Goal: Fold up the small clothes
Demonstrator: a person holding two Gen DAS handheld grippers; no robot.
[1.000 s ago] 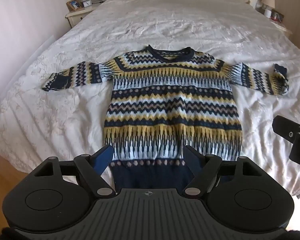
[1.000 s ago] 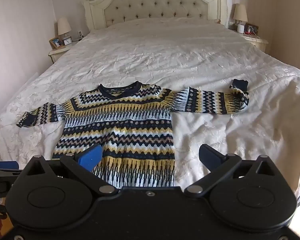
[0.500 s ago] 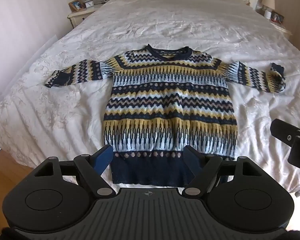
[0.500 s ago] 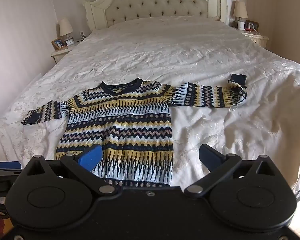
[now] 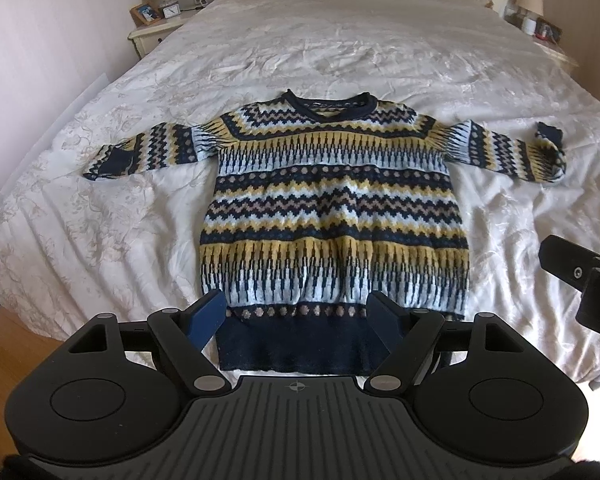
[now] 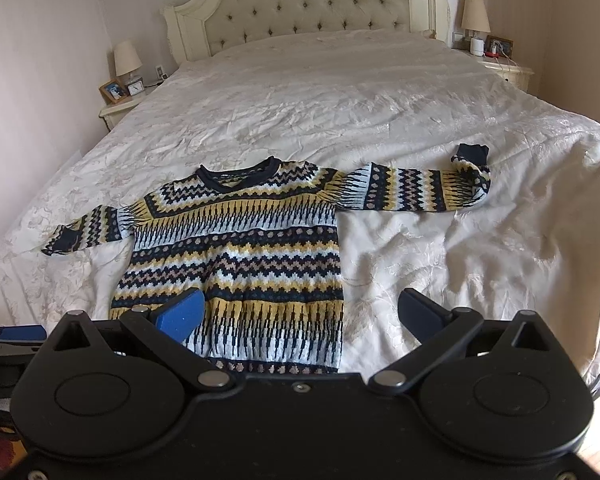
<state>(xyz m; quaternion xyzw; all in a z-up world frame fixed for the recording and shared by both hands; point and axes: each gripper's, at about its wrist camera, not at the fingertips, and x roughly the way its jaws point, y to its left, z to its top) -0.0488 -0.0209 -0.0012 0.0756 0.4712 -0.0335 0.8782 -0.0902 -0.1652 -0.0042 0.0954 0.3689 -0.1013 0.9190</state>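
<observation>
A small patterned sweater (image 5: 332,216) in navy, yellow and pale blue lies flat, front up, on the white bed, sleeves spread out, neck towards the headboard. It also shows in the right wrist view (image 6: 236,256). Its right sleeve cuff (image 6: 472,156) is folded back. My left gripper (image 5: 296,316) is open and empty, held above the navy hem (image 5: 296,348). My right gripper (image 6: 300,312) is open and empty, held above the sweater's lower right corner. The right gripper's body (image 5: 580,280) shows at the right edge of the left wrist view.
The white bedspread (image 6: 360,100) covers a large bed with a tufted headboard (image 6: 304,4). Nightstands with lamps stand on both sides (image 6: 120,96) (image 6: 496,56). Wooden floor (image 5: 4,352) shows at the bed's near left corner.
Both grippers have pulled back and risen from the sweater, so more of the hem and bed now show. The sweater has not moved. Both stay open.
</observation>
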